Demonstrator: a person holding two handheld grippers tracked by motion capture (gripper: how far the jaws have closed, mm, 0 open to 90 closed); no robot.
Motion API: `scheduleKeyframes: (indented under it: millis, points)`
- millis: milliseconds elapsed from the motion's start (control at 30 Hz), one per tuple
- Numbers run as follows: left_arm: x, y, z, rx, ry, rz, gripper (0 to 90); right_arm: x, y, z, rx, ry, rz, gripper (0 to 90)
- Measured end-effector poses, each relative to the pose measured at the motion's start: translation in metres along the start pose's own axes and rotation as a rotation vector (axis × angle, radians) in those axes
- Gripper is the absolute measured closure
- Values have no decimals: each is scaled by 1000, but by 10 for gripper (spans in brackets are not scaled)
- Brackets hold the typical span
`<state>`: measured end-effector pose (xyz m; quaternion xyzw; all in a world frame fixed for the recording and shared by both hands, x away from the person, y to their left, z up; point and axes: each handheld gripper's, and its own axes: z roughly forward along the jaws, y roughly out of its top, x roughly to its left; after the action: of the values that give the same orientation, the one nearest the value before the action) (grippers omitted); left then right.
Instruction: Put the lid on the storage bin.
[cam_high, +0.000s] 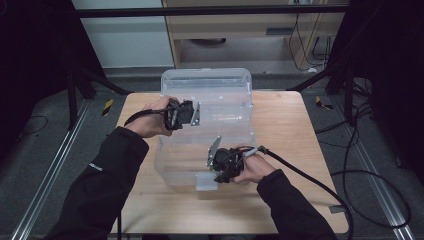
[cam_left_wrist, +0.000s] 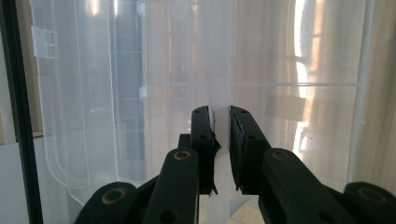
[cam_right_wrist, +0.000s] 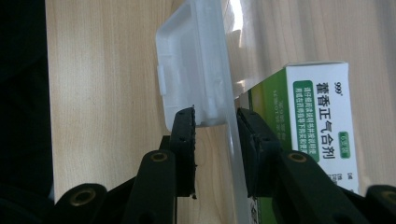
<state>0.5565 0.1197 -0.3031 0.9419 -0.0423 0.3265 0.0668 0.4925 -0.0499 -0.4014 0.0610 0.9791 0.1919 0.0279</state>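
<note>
A clear plastic storage box (cam_high: 172, 167) stands in the middle of the wooden table, its lid (cam_high: 205, 80) raised at the back. Reaching in from the left, my left gripper (cam_high: 197, 116) is at the box's upper part. In the left gripper view its jaws (cam_left_wrist: 219, 112) are shut on a thin upright clear plastic edge (cam_left_wrist: 219, 70); I cannot tell whether that edge is lid or wall. At the box's near wall, my right gripper (cam_high: 213, 176) has its jaws (cam_right_wrist: 215, 114) shut on the front wall and its white latch (cam_right_wrist: 196, 70). A green-and-white medicine carton (cam_right_wrist: 322, 121) lies inside, behind that wall.
The wooden table (cam_high: 290, 130) has bare surface to the right and front of the box. Black stands and cables (cam_high: 370, 200) are on the floor around it. A cabinet (cam_high: 240, 30) is beyond the far edge.
</note>
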Motion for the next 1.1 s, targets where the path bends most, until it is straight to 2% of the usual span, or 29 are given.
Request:
scheduleKeyframes:
  millis: [400,1100]
  points:
    - [-13,-1,-9,-27,9,-1,804,1,-1,0,-11,8,6,689]
    - [-31,-2,-19,-33,6,-5,806,3,-2,0,-21,-10,0,686]
